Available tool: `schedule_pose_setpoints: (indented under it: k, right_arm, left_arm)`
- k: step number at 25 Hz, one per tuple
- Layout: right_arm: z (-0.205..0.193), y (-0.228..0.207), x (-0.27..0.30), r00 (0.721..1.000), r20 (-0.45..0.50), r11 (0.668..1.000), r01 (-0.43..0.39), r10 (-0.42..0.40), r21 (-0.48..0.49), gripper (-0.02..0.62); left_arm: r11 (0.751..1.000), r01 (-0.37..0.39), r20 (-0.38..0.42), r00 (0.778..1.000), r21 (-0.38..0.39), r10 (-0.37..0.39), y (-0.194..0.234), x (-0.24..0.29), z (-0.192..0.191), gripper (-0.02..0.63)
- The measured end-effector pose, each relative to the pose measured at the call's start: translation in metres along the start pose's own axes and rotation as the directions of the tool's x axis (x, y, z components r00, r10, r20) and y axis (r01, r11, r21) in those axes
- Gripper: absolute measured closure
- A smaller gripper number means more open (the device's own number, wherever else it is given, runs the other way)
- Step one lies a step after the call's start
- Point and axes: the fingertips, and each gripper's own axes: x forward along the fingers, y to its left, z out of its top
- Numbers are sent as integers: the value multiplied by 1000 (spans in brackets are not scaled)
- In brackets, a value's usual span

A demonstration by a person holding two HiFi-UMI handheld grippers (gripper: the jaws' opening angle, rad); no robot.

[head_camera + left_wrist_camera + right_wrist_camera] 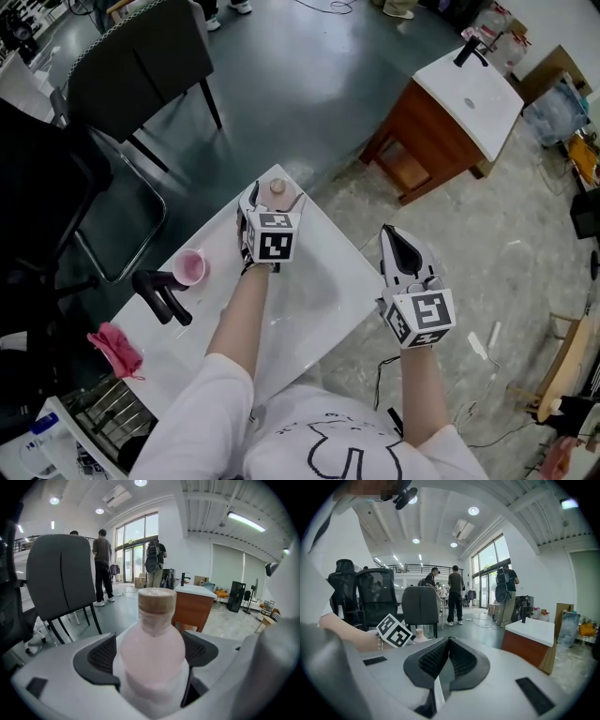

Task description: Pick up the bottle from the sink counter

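The bottle is pale pink-white with a tan cap and stands upright at the far corner of the white sink counter. My left gripper is shut on it. In the left gripper view the bottle fills the gap between the two dark pads, and its cap rises above them. My right gripper hangs off the counter's right edge, above the floor. In the right gripper view its jaws meet with nothing between them.
A black faucet, a pink cup and a red cloth sit at the counter's left end. A dark chair stands beyond the counter. A wooden cabinet with a white sink top is at the far right. People stand in the distance.
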Motion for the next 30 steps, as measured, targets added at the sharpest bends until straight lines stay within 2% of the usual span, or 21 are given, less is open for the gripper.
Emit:
schedule_pose_setpoints:
  k: [4, 9, 13, 15, 20, 23, 27, 30]
  right_arm:
    - [-5, 2, 3, 1000, -7, 1000, 0, 1, 13, 571]
    - [-12, -1, -1, 1000, -6, 999, 11, -11, 33, 571]
    - [-17, -7, -9, 1000, -7, 998, 25, -25, 55, 571]
    - [-18, -9, -13, 1000, -4, 998, 25, -25, 62, 571]
    - [-18, -12, -21, 1000, 1, 998, 9, -9, 64, 571]
    - [-19, -17, -24, 1000, 6, 998, 0, -1, 62, 571]
    - [-17, -23, -32, 1000, 15, 998, -8, 7, 65, 571]
    - [-11, -23, -38, 999, 29, 998, -18, 16, 65, 571]
  left_arm:
    - [1000, -13, -43, 999, 3, 13, 0, 5, -2, 170]
    - [998, -27, -126, 991, 51, 34, -1, 13, -11, 176]
    - [999, -10, -148, 989, 44, 17, -2, 14, -13, 180]
    - [999, 5, -158, 987, 44, 2, -3, 14, -13, 202]
    - [999, 15, -170, 985, 35, -9, -4, 14, -14, 204]
    - [1000, 30, -174, 984, 1, -30, -3, 13, -15, 204]
    - [996, 26, -136, 990, -85, -37, -3, 3, -9, 204]
    - [997, 9, -105, 994, -83, -18, -3, -10, -6, 204]
